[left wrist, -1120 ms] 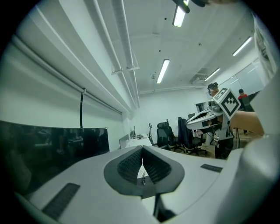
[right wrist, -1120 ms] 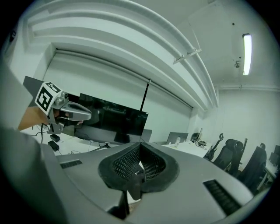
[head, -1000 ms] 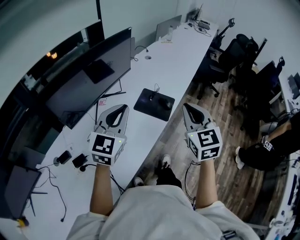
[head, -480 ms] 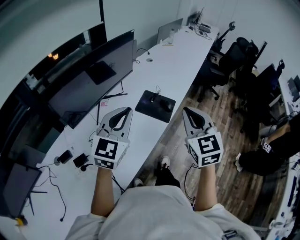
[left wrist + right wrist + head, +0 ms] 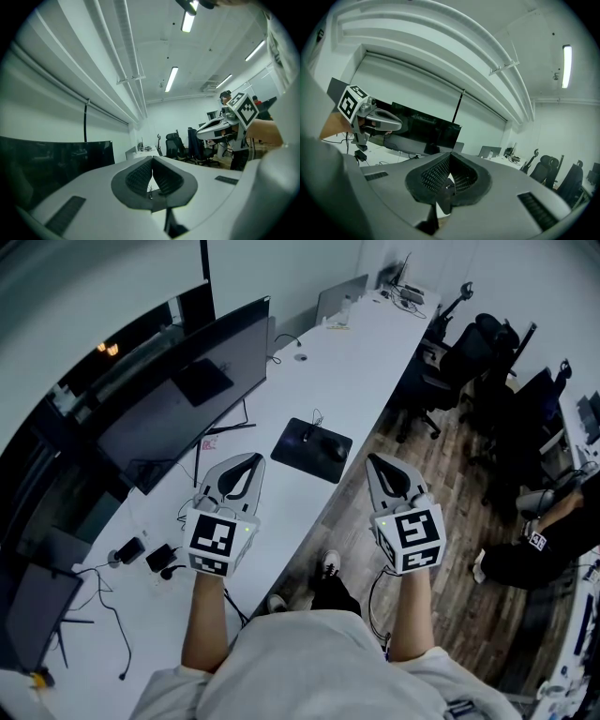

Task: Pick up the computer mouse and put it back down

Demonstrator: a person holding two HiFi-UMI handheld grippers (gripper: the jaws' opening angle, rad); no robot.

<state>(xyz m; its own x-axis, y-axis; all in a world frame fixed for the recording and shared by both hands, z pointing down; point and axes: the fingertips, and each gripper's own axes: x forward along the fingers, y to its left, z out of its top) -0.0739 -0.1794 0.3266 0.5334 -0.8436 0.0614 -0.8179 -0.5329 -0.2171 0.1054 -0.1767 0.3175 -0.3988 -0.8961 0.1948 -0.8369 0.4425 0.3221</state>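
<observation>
The black computer mouse point(image 5: 336, 452) lies on the right part of a black mouse pad point(image 5: 305, 448) in the middle of the long white desk point(image 5: 356, 352), its cable running toward the pad's far edge. My left gripper point(image 5: 254, 458) hovers over the desk just short of the pad, jaws shut and empty. My right gripper point(image 5: 371, 458) hangs beyond the desk's front edge, over the floor, to the right of the mouse; it is shut with nothing in it. Each gripper view shows the other gripper: the right gripper point(image 5: 199, 135) and the left gripper point(image 5: 399, 125).
A wide curved monitor point(image 5: 187, 390) stands at the desk's left side. Power adapters and cables point(image 5: 145, 559) lie near my left hand. A laptop point(image 5: 339, 296) sits at the far end. Office chairs point(image 5: 464, 348) and a seated person point(image 5: 539, 540) occupy the wooden floor at right.
</observation>
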